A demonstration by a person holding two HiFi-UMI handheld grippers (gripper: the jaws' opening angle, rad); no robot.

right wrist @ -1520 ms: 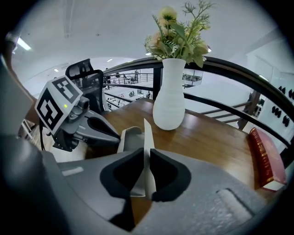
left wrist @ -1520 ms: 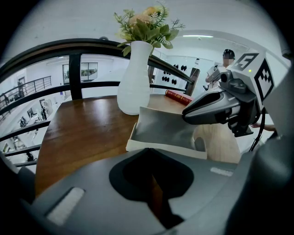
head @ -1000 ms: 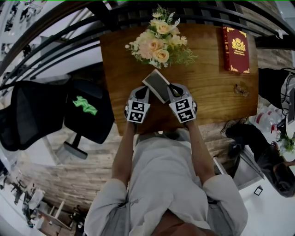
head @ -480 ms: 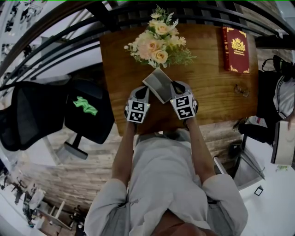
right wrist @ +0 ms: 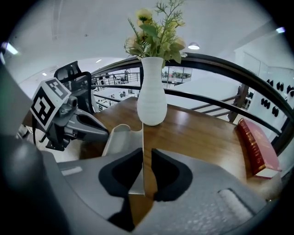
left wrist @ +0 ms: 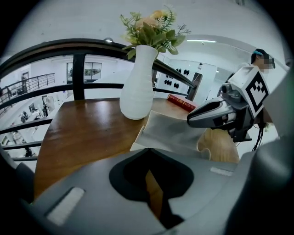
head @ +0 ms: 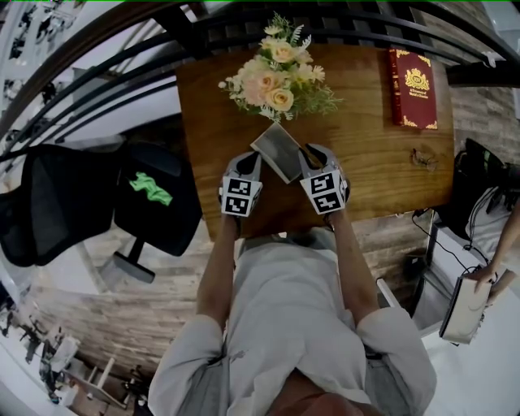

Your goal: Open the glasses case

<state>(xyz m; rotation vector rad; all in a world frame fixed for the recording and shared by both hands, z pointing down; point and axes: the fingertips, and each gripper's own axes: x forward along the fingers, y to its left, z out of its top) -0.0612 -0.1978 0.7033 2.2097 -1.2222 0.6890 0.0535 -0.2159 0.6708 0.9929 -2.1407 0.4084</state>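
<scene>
Desk (head: 366, 175) unchanged, right tongs (right wrist: 144, 170) opening around case (head: 278, 150).

Wood table (head: 370, 158) at upper centre, black railing (head: 349, 23) behind it — black chair (head: 73, 199) at left, plank floor (head: 106, 313).

I get no legible text here. The red book (head: 415, 87) has a gold crest and gold lettering on its cover, too small for me to read. The cubes on the left gripper (head: 253, 160) and right gripper (head: 305, 153) carry black-and-white square markers: patterns only, no characters. The black chair (head: 166, 223) bears a green mark (head: 151, 188) that I can't read as a word.
</scene>
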